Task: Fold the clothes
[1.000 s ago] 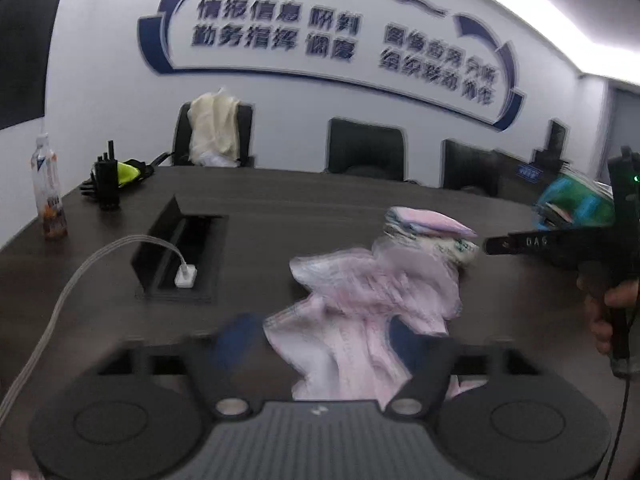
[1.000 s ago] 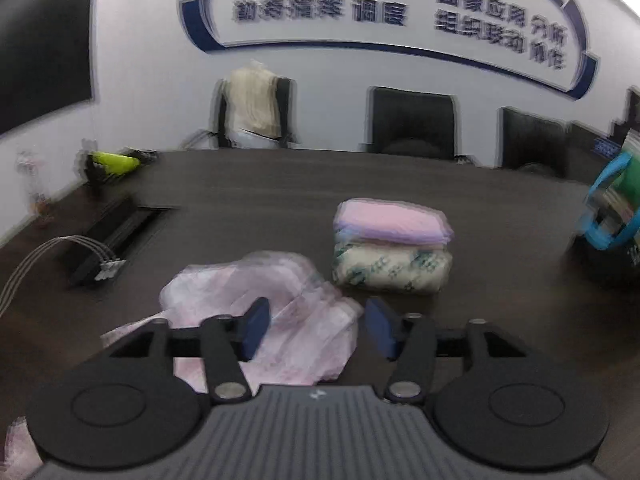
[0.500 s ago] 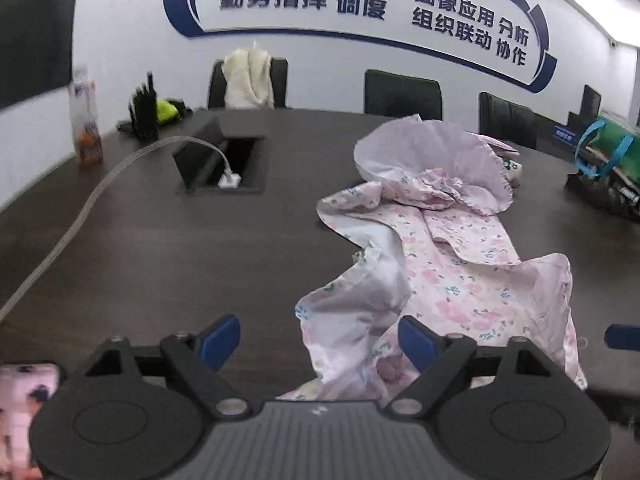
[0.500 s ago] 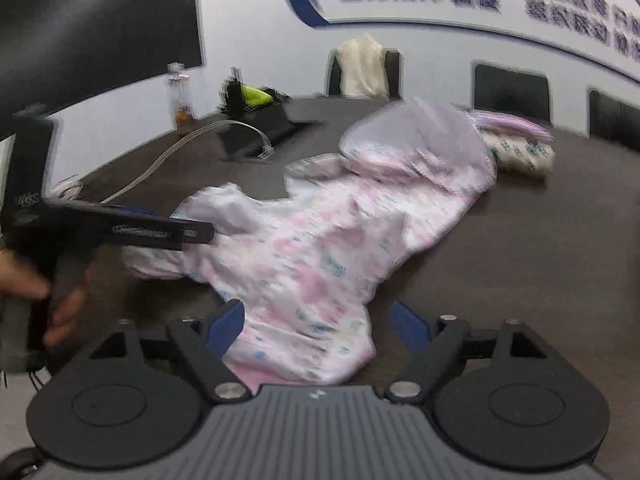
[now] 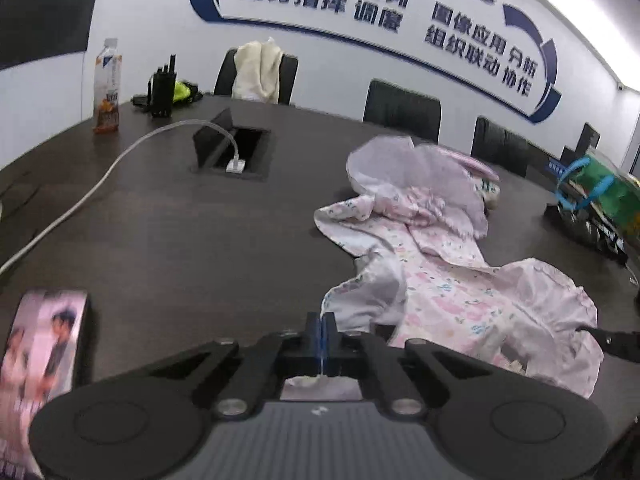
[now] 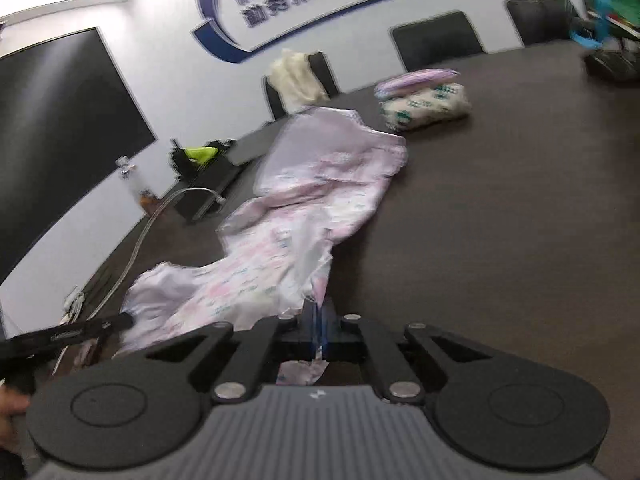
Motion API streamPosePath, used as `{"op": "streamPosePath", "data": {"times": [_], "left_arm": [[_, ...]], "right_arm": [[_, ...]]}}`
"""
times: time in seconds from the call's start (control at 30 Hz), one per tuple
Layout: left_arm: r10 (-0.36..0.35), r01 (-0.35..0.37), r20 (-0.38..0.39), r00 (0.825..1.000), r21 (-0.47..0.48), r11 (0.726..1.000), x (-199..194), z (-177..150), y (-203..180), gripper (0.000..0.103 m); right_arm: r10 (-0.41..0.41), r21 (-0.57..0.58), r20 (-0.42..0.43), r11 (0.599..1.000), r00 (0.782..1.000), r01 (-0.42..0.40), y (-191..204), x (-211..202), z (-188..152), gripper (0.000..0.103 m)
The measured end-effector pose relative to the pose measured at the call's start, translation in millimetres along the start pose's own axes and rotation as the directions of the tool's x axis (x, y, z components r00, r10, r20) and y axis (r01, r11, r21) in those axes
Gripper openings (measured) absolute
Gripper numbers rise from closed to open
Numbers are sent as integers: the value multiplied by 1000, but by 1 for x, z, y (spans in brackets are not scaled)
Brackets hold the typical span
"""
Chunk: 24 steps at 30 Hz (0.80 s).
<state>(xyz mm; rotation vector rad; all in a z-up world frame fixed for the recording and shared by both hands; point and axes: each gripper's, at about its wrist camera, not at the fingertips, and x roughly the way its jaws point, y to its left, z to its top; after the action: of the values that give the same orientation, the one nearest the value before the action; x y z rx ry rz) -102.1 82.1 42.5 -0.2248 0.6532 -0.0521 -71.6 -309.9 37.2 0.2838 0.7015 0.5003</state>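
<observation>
A pink floral garment point(image 5: 448, 280) lies crumpled and stretched out on the dark table point(image 5: 180, 240). My left gripper point(image 5: 322, 322) is shut on the garment's near left edge, with cloth pinched between the blue pads. My right gripper point(image 6: 318, 312) is shut on another near edge of the same garment point(image 6: 288, 236), cloth showing between and below its pads. The left gripper's black tip point(image 6: 92, 326) shows at the left of the right wrist view, and the right gripper's tip point(image 5: 608, 340) at the right of the left wrist view.
Folded clothes point(image 6: 424, 96) are stacked beyond the garment. A cable box point(image 5: 236, 152) with a white cable, a bottle point(image 5: 107, 88) and radios point(image 5: 162, 90) sit far left. A photo box point(image 5: 40, 356) lies near left, a bag point(image 5: 596, 204) at right. Chairs line the far edge.
Both grippers have closed from wide open onto the garment's near edges. Both hands moved down toward the table and the views rolled.
</observation>
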Motion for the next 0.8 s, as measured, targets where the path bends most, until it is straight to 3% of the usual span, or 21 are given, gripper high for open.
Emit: {"op": "streamPosePath", "data": {"times": [0.1,0.13,0.2,0.23,0.27,0.33,0.4,0.43,0.5,0.57,0.7,0.77,0.8], "left_arm": [[9,-9,-6,1000,-25,1000,-14,-10,4,3],[28,-28,2,1000,-23,999,-15,-13,5,11],[54,-54,10,998,0,999,-19,-14,5,28],[45,-45,17,999,4,999,-22,-14,4,30],[22,-22,27,999,1,1000,-25,-14,4,31],[-17,18,68,998,-12,1000,-36,-13,1,33],[-65,61,145,987,33,998,-50,-16,-9,36],[-107,93,151,983,97,991,-53,-19,-17,48],[-193,168,96,977,221,961,-50,-26,-32,59],[-255,242,9,967,291,926,-41,-34,-41,59],[-204,209,-50,978,322,923,-26,-43,-40,58],[-177,187,-60,982,332,924,-22,-46,-37,54],[-182,195,-69,981,339,920,-22,-47,-36,46]], "right_arm": [[-118,17,7,993,993,118,-13,-10,-9,6],[-120,25,12,992,993,120,-16,-13,-11,9],[-81,30,35,996,996,80,-18,-21,-15,27],[-37,9,41,999,998,36,-16,-24,-16,51],[-2,-24,42,1000,999,3,-12,-26,-18,64],[38,-112,39,993,999,-33,1,-34,-21,65],[71,-223,68,973,995,-55,16,-44,-28,65],[92,-281,82,957,992,-65,23,-50,-31,65],[147,-401,114,912,983,-90,39,-61,-40,65],[213,-461,100,876,972,-144,50,-69,-45,65],[148,-498,6,858,989,-126,58,-46,-56,64],[102,-545,-23,833,995,-98,59,-33,-65,55],[81,-569,-32,818,996,-84,60,-27,-68,50]]}}
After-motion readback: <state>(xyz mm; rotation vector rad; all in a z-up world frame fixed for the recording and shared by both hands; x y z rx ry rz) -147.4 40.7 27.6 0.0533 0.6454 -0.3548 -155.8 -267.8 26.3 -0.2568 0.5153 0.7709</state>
